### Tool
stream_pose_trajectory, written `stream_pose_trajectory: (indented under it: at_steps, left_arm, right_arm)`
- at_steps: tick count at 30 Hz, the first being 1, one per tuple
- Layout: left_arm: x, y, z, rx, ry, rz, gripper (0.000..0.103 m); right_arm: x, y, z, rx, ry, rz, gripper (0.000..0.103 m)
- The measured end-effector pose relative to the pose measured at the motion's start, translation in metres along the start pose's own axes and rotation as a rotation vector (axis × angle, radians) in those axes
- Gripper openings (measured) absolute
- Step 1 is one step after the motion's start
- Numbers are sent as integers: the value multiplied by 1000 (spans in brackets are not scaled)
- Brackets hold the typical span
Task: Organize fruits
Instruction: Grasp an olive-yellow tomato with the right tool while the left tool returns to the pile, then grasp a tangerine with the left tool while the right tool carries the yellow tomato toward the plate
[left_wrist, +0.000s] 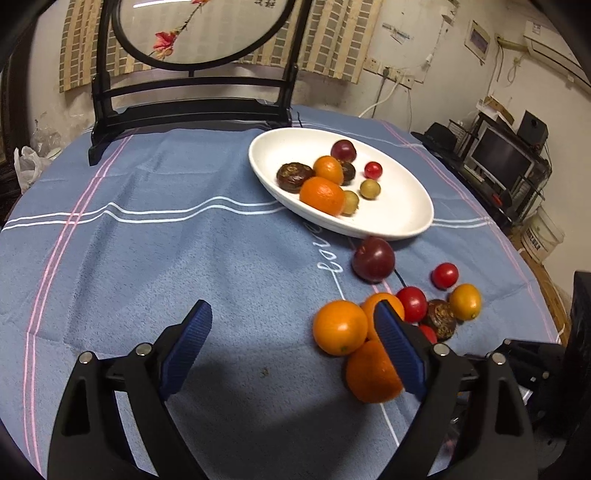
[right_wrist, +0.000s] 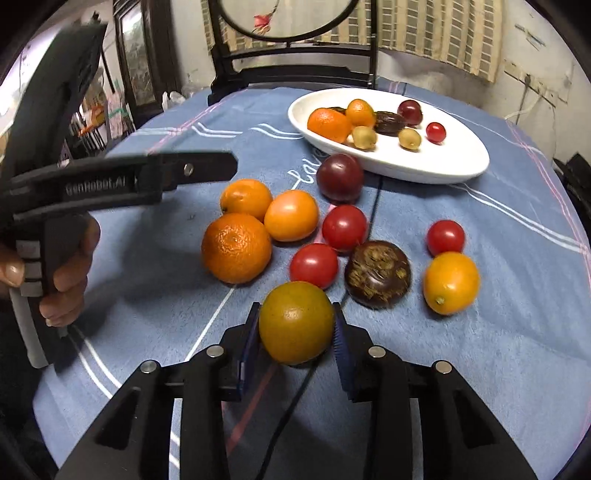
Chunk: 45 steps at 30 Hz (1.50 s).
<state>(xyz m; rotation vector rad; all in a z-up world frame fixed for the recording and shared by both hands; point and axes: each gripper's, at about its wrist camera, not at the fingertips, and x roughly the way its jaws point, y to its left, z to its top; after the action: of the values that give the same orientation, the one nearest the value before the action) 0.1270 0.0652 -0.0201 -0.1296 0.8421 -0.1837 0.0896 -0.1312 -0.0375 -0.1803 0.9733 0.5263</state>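
My right gripper (right_wrist: 295, 332) is shut on a greenish-orange citrus fruit (right_wrist: 296, 322), its blue pads pressing both sides just above the cloth. Ahead of it lie loose fruits: a large orange (right_wrist: 236, 247), a dark plum (right_wrist: 340, 177), red tomatoes (right_wrist: 314, 265), a brown water chestnut (right_wrist: 377, 273) and a kumquat (right_wrist: 450, 282). My left gripper (left_wrist: 293, 314) stands open over the blue cloth, and an orange (left_wrist: 340, 326) lies just inside its right finger. The white oval dish (left_wrist: 399, 206) (right_wrist: 443, 155) holds several fruits.
A person's hand (right_wrist: 70, 273) grips the left tool's handle at the left of the right wrist view. A black stand with a round painted screen (left_wrist: 192, 110) sits at the table's far edge. The blue tablecloth (left_wrist: 147, 240) spreads to the left of the fruit pile.
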Motion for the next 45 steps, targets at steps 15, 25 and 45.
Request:
stream_pose_trajectory:
  at_steps: [15, 25, 45]
  left_arm:
    - [1, -42, -42, 47, 119, -47, 85]
    - [22, -71, -40, 140, 169, 44, 58]
    - [-28, -58, 27, 98, 6, -15, 41]
  right_arm:
    - [-39, -47, -36, 116, -68, 5, 37]
    - [-47, -48, -44, 106, -92, 59, 37]
    - [-72, -50, 37, 30, -210, -10, 37]
